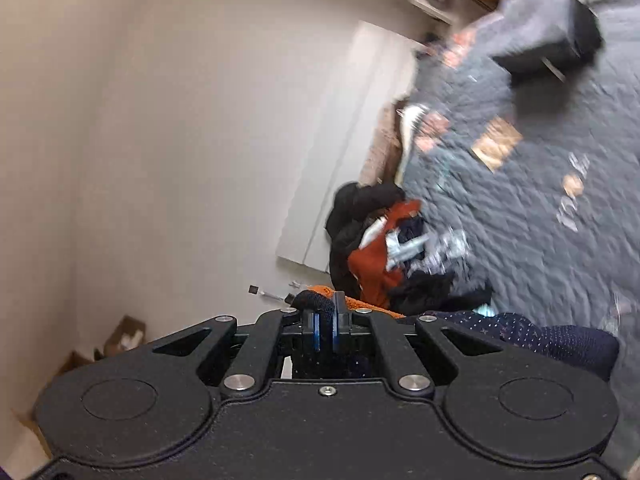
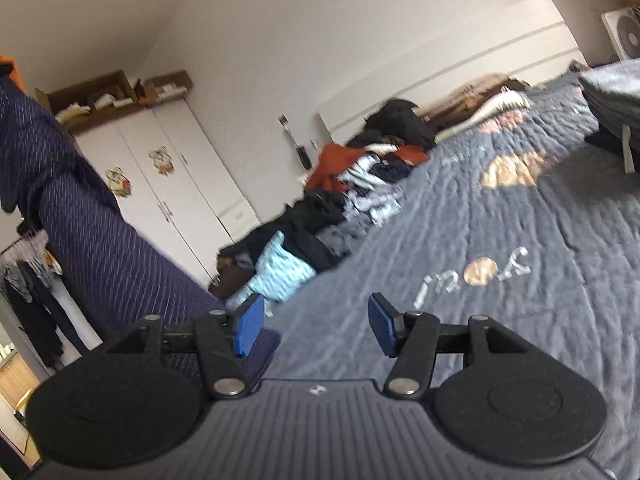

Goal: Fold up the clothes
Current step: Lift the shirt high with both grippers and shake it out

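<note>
— Where's the garment?

— The left gripper is pinching a dark navy dotted garment, pads pressed together on the cloth; in the right wrist view it hangs in the air off the bed's left edge.

— And the other one?

— The right gripper stands spread over the bed's grey quilt, nothing between its pads.

— The rest of the clothes?

— A clothes pile lies along the bed's left edge toward the headboard, though blur hides the pieces.
</note>
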Motion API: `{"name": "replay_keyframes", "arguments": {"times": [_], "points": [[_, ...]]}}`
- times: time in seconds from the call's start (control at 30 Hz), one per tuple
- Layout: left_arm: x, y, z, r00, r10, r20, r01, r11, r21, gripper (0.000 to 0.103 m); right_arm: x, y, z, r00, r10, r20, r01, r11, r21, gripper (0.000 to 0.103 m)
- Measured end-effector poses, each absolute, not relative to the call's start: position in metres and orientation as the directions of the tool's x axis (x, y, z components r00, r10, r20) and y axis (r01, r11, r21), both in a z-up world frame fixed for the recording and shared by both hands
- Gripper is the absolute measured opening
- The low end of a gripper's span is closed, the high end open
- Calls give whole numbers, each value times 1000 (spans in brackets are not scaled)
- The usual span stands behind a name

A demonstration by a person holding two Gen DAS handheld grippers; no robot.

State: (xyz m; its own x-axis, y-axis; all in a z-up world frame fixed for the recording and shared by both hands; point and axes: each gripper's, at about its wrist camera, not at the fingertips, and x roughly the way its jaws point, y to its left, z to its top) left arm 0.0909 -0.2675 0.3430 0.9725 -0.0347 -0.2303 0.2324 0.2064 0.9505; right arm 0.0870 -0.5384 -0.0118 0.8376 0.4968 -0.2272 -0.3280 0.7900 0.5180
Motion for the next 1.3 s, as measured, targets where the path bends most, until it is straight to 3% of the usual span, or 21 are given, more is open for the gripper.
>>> {"name": "replay_keyframes", "arguments": {"times": [0.2,0.3,0.43,0.5,0.6,0.7,0.73,0.83,0.97,1.13,1.3], "points": [[82,-220,304,934,60,-351,343,109,933,5,74,-526,25,829,539,-150,-406,763,503,57],[73,-211,289,918,22,-396,390,133,911,6,67,-516,36,818,562,-124,-440,749,495,57],[58,-205,333,963,-58,-263,269,251,930,5,58,-500,51,797,596,-102,-487,733,476,57],[50,-204,349,950,-68,-304,311,295,904,5,55,-492,65,797,597,-92,-500,738,452,57],[28,-208,318,903,-72,-424,430,204,880,5,55,-485,101,785,618,-46,-549,728,410,58],[5,-210,297,811,-144,-567,585,216,782,5,63,-473,144,692,722,0,-683,654,325,75],[-6,-212,282,805,-165,-570,593,191,782,5,66,-468,157,648,762,9,-730,617,295,83],[-25,-212,253,788,-205,-580,611,158,775,5,80,-444,171,467,883,-41,-850,461,256,92],[-62,-216,239,757,-246,-605,640,94,762,5,90,-409,184,204,970,-132,-950,229,212,93],[-111,-210,224,706,-265,-657,686,24,727,5,62,-351,169,-59,960,-273,-990,-21,142,95],[-137,-186,194,660,-230,-715,742,46,669,5,73,-296,128,-220,915,-339,-959,-139,247,95]]}}
